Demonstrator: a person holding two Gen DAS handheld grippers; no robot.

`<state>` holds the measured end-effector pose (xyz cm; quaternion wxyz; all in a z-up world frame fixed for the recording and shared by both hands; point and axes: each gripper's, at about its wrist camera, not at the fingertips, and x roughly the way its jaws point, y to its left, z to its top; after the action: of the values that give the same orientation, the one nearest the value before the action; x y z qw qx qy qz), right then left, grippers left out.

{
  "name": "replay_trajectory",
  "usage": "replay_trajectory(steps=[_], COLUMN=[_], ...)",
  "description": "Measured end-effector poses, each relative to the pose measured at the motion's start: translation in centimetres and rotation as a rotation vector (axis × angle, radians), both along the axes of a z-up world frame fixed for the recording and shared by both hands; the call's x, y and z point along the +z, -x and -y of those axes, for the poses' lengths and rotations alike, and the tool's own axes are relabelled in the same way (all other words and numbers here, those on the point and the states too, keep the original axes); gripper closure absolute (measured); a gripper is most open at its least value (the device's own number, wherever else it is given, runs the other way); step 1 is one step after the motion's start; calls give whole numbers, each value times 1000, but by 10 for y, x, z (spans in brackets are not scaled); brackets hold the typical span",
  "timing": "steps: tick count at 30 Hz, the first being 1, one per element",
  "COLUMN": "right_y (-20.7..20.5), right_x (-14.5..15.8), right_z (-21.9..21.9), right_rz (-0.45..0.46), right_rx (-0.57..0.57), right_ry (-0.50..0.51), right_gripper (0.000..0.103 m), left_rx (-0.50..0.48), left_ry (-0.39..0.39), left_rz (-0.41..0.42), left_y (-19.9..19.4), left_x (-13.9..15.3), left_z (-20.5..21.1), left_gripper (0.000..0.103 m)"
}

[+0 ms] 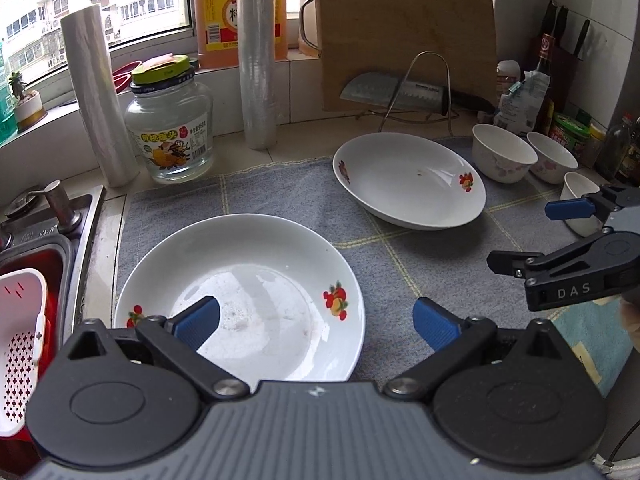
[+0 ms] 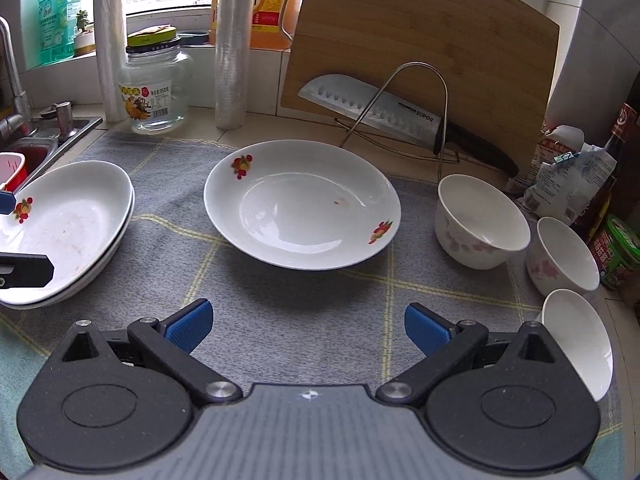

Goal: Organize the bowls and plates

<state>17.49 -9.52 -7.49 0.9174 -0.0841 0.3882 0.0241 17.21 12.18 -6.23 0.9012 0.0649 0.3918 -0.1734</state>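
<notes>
Two stacked white plates with fruit prints (image 1: 256,264) (image 2: 76,216) sit at the left of the grey mat. My left gripper (image 1: 316,320) (image 2: 12,236) hangs open over their near rim, holding nothing. A single matching plate (image 1: 408,180) (image 2: 302,204) lies mid-mat, just beyond my right gripper (image 2: 308,326) (image 1: 536,236), which is open and holds nothing. Three white bowls stand in a row at the right: the far one (image 1: 502,152) (image 2: 480,220), the middle one (image 1: 552,156) (image 2: 564,252) and the nearest (image 2: 580,332), partly hidden behind the right gripper in the left wrist view.
A sink (image 1: 48,224) with a white strainer basket (image 1: 20,344) lies left of the mat (image 2: 304,288). Behind stand a glass jar (image 1: 168,132), two film rolls (image 1: 256,60), a cutting board (image 2: 420,52) and a knife (image 2: 372,108) on a wire rack. Bottles and packets (image 2: 576,176) crowd the right edge.
</notes>
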Motion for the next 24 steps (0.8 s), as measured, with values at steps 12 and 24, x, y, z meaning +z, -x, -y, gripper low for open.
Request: replay_trajectory(steps=[12,24], right_y=[-26,-36], right_x=[-22,-39], right_z=[44,49], right_rz=[-28,-57], right_rx=[115,185], right_ry=[-52,-79], right_gripper=[0,0], left_rx=[114,153], left_ry=[-57,-50], left_rz=[-44,-90], left_y=[4,-8], left_x=[2,0], left_z=[57,86], left_gripper=[1,1])
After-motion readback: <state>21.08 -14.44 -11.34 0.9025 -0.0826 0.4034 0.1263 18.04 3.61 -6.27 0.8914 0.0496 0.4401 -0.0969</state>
